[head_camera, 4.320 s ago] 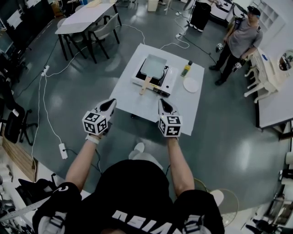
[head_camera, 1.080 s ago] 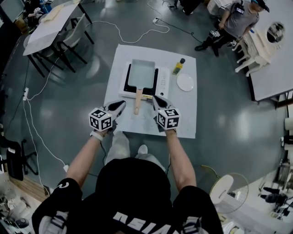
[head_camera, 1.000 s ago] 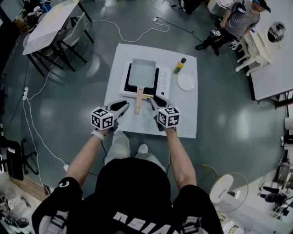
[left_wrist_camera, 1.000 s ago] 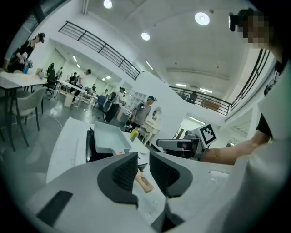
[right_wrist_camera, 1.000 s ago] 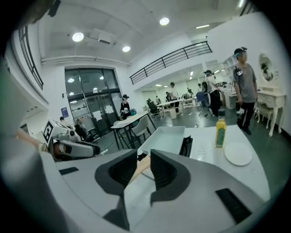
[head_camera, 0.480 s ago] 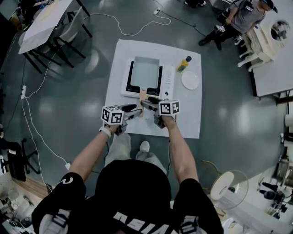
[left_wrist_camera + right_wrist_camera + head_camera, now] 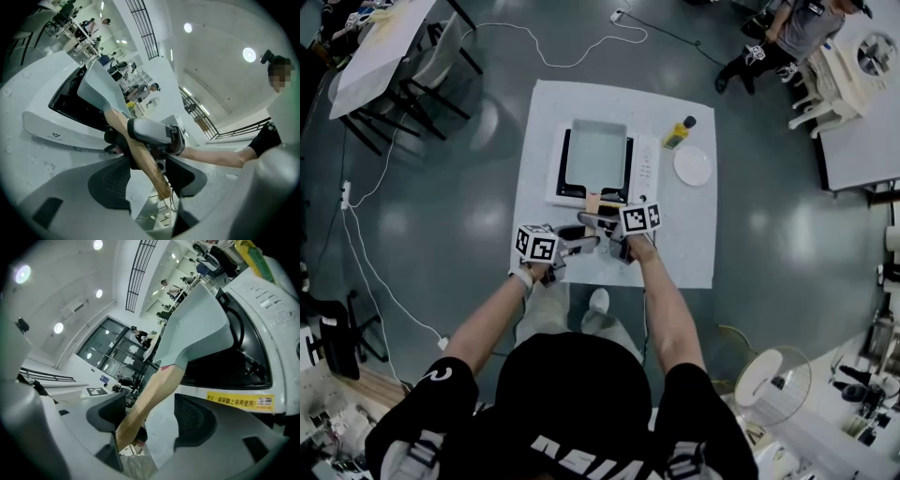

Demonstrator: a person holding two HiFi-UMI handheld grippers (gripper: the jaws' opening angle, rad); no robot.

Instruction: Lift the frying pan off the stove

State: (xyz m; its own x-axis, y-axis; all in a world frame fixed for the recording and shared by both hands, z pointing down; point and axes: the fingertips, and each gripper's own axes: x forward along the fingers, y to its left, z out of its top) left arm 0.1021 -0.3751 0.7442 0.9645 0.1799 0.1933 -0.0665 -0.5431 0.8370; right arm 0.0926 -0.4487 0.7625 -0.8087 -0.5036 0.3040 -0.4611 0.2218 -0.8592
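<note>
A pale grey rectangular frying pan (image 7: 596, 155) rests on the white stove (image 7: 556, 176) on the white table (image 7: 684, 234). Its wooden handle (image 7: 592, 201) points towards me. My left gripper (image 7: 581, 243) reaches in from the left and is open, with the handle's (image 7: 140, 157) end between its fingers (image 7: 108, 183). My right gripper (image 7: 592, 221) comes from the right, also open. The handle (image 7: 157, 390) crosses its gap close to one finger (image 7: 107, 412). In the left gripper view the right gripper (image 7: 151, 134) straddles the handle nearer the pan (image 7: 101, 86). The pan (image 7: 197, 329) sits flat on the stove (image 7: 262, 301).
A yellow-green bottle (image 7: 680, 134) and a white plate (image 7: 693, 165) stand on the table right of the stove. Another table with chairs (image 7: 389, 47) is at the far left, a cable (image 7: 572, 58) crosses the floor, and a person (image 7: 792, 28) stands at the far right.
Both grippers moved forward from the table's front edge and turned towards each other. Their jaws went from nearly shut to wide open around the pan's handle.
</note>
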